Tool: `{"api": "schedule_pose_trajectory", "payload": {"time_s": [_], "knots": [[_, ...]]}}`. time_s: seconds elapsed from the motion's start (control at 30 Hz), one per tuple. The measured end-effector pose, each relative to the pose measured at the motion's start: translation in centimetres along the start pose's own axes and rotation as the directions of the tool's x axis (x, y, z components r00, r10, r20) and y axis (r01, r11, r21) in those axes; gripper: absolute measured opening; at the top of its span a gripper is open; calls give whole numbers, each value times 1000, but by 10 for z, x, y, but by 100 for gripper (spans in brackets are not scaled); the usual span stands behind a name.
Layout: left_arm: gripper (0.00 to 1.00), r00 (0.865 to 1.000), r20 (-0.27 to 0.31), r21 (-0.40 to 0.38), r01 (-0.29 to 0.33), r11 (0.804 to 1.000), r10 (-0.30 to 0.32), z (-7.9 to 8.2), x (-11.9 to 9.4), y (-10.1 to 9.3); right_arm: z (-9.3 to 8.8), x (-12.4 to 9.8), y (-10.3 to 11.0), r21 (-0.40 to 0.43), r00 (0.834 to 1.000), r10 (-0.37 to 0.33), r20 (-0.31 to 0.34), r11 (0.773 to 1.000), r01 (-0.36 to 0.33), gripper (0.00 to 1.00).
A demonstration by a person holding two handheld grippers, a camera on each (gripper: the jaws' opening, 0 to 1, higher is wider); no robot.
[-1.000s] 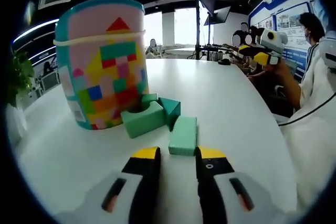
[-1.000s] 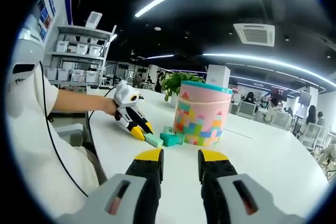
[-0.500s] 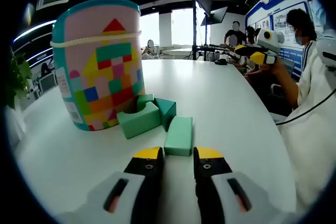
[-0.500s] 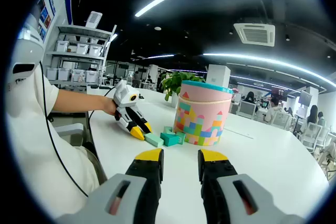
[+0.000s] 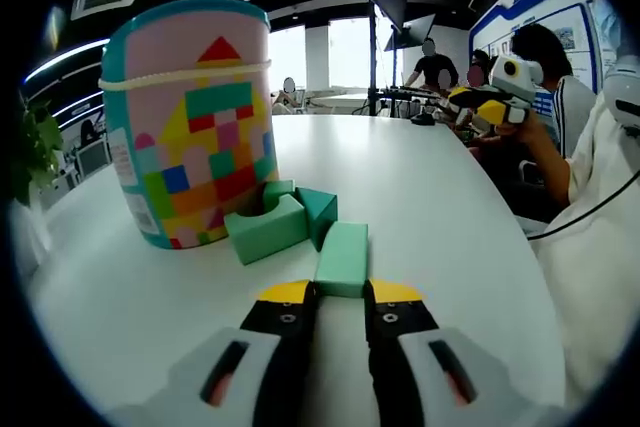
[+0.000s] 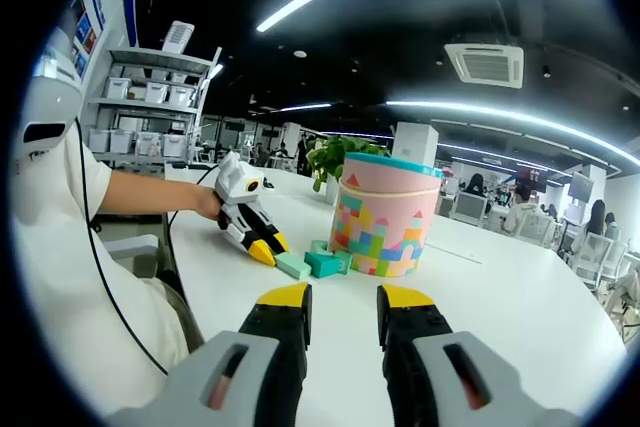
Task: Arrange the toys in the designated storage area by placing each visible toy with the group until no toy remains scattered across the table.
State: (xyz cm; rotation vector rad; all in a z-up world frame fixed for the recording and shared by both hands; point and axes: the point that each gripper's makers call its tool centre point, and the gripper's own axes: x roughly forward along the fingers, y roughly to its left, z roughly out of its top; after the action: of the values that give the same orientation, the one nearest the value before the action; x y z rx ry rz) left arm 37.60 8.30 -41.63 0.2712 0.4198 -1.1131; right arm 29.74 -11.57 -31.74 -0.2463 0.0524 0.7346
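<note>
Three green blocks lay on the white table (image 5: 470, 207) at the foot of the colourful pink tub (image 5: 192, 122), at about its 5 o'clock: a notched block (image 5: 265, 229), a darker wedge (image 5: 321, 210) and a flat rectangular block (image 5: 343, 257). The left gripper (image 5: 337, 292) stood narrowly parted, its yellow tips just at the flat block's near end, not clamping it. The right gripper (image 6: 342, 297) hovered above the table, jaws apart and holding nothing, well apart from the blocks.

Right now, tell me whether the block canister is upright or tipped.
Upright. The canister stands on its base on the white table, teal lid on top; the right gripper view shows it standing too.
</note>
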Motion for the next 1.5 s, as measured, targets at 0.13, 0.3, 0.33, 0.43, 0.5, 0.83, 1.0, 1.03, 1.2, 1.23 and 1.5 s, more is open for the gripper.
{"api": "schedule_pose_trajectory", "payload": {"time_s": [0.13, 0.3, 0.33, 0.43, 0.5, 0.83, 1.0, 1.03, 1.2, 1.23, 1.5], "knots": [[21, 1000, 1, 3, 6, 1000, -6, 0, 0, 2, -1, 0, 0, 2, 1000, 0, -1, 1000, 0, 26], [24, 1000, 0, 7, 11, 1000, -11, 1, 1, 3, -1, 0, 0, 3, 1000, 2, -2, 1000, -2, 26], [25, 1000, -1, 3, 12, 1000, -12, 1, 1, 4, 0, -1, 0, 2, 1000, 0, 0, 1000, 0, 26], [26, 1000, -5, 4, 27, 1000, -27, 2, 2, 4, 1, -2, -1, 2, 1000, -2, 6, 1000, 2, 26], [27, 1000, -14, 13, 27, 1000, -26, 3, 2, 4, 0, -2, -2, 7, 1000, -7, 6, 1000, 7, 26], [21, 999, -8, 24, 49, 999, -48, 4, 4, 0, 2, 3, 1, 0, 1000, 1, -1, 1000, -1, 26], [21, 1000, -7, 27, 25, 999, -25, 5, 1, 2, -1, 3, 1, 2, 1000, 4, -9, 1000, -4, 26], [21, 1000, -11, 21, 20, 1000, -20, 4, 0, 2, -2, 3, 1, 4, 1000, 2, -10, 1000, -2, 26], [21, 999, 43, -36, 5, 999, -3, 14, -6, 6, -1, 1, -1, 5, 1000, -3, -5, 1000, 3, 26], [21, 998, 61, -37, -2, 999, 5, 18, -9, 7, -1, 1, -1, 5, 1000, -3, -5, 1000, 3, 26], [21, 994, 101, -26, -44, 999, 47, 36, -11, 7, -2, 3, 0, 8, 1000, 2, -7, 1000, -2, 26]]}}
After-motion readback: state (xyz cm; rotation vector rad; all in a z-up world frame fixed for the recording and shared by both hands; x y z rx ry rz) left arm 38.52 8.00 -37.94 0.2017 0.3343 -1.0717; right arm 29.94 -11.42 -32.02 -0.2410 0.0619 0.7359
